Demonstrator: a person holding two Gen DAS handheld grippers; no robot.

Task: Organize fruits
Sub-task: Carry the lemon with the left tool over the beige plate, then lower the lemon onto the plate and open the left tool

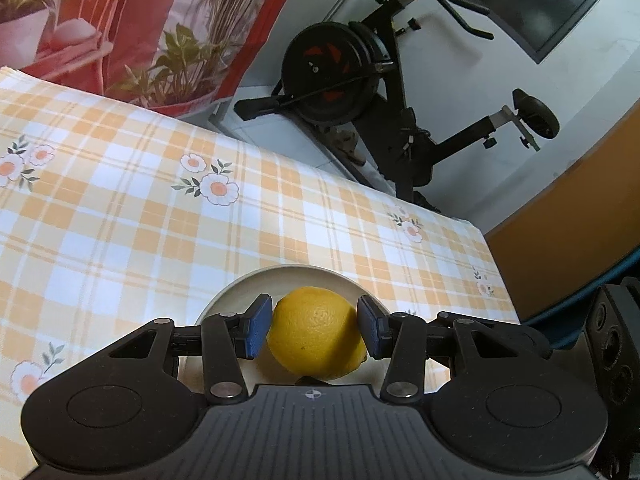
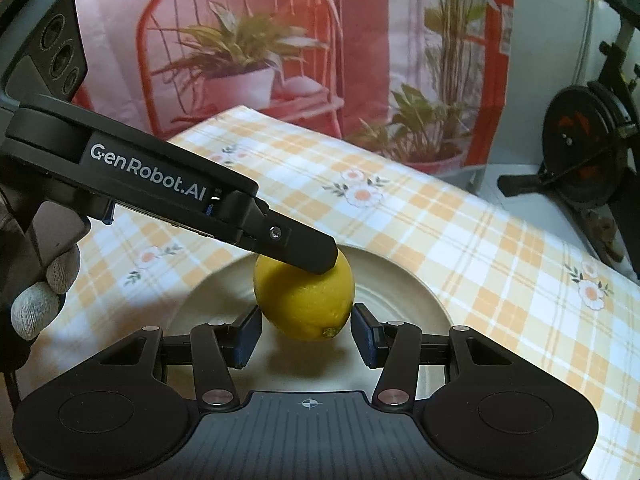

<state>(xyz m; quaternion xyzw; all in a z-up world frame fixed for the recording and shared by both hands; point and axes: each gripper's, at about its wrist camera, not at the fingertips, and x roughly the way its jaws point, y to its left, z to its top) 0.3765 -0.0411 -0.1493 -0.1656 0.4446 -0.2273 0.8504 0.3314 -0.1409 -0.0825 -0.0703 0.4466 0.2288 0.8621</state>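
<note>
One yellow lemon (image 1: 316,332) (image 2: 304,304) hangs low over a cream plate (image 1: 304,274) (image 2: 400,280); I cannot tell whether it touches the plate. My left gripper (image 1: 314,320) is shut on it, blue pads pressed to both sides. In the right wrist view one black left finger (image 2: 288,240) lies across the lemon's top. My right gripper (image 2: 305,320) holds the same lemon, its pads against the fruit's left and right flanks, stem nub toward the camera. The right gripper's housing (image 1: 616,340) shows at the edge of the left wrist view; its fingers are hidden there.
The table wears an orange-and-white checked cloth with flowers (image 1: 160,208) (image 2: 460,232). A gloved hand (image 2: 40,300) grips the left tool. A black exercise bike (image 1: 340,72) (image 2: 580,132) stands past the far edge, beside a red printed backdrop (image 2: 260,40).
</note>
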